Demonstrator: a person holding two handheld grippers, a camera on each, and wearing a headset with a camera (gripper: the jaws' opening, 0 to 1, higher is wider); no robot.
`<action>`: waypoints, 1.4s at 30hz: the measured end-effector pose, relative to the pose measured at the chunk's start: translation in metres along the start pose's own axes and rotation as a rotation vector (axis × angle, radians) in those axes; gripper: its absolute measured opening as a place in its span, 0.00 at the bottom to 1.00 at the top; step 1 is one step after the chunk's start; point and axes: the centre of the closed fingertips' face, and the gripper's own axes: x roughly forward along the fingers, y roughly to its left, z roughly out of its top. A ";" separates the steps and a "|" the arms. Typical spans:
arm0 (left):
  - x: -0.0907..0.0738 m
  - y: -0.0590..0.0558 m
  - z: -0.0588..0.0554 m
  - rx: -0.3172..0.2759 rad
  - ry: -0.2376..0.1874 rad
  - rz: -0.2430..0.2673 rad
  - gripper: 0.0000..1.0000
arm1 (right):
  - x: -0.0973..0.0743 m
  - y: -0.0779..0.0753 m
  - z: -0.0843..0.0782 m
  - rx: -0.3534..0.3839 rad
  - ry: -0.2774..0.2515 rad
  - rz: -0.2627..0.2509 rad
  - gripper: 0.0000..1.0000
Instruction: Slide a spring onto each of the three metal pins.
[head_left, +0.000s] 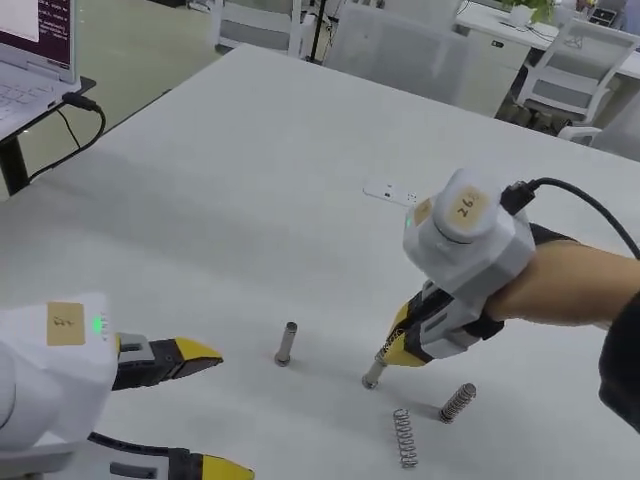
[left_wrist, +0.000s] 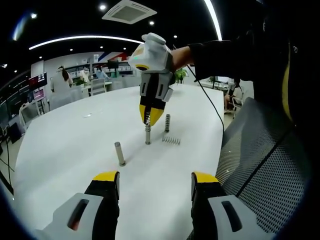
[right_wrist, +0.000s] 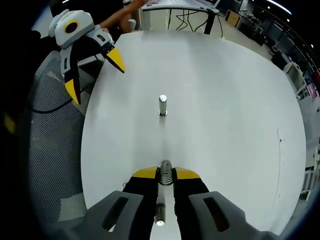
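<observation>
Steel coil first: the spring was clenched between the yellow fingers of my right gripper. It stood right over the metal pin near the front of the tabletop. Its lower turns seemed to be around the pin's top, though I could not tell how far down they reached. Spring and pin shared one long axis, upright from the tabletop, so what counted, as I judged it, was a straight push down that line without tipping the pin. My right hand came in from the right with the gripper pitched steeply down and a little leftward, its tips close above the pin. Just to the left stood a second pin, upright and bare, nearer to my left gripper than to the right one. The left fingers were spread apart with nothing between them, held low at the near left and pointing across toward the pins. To the right of the work a loose spring lay flat on the tabletop. Just beside it was a third coiled piece; in the left gripper view it looked upright, like a spring seated on its pin, but I could not be sure. By my reckoning one pin was in hand and at least one was not yet served.
</observation>
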 end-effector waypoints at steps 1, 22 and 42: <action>0.000 0.000 0.000 0.001 0.001 -0.001 0.53 | 0.001 0.001 -0.001 0.004 0.000 0.004 0.09; 0.000 0.000 0.001 0.007 0.007 -0.004 0.53 | 0.025 0.005 -0.007 0.016 0.015 -0.007 0.09; -0.001 0.000 0.001 0.008 0.010 -0.001 0.52 | 0.033 0.000 -0.011 0.026 0.014 -0.022 0.09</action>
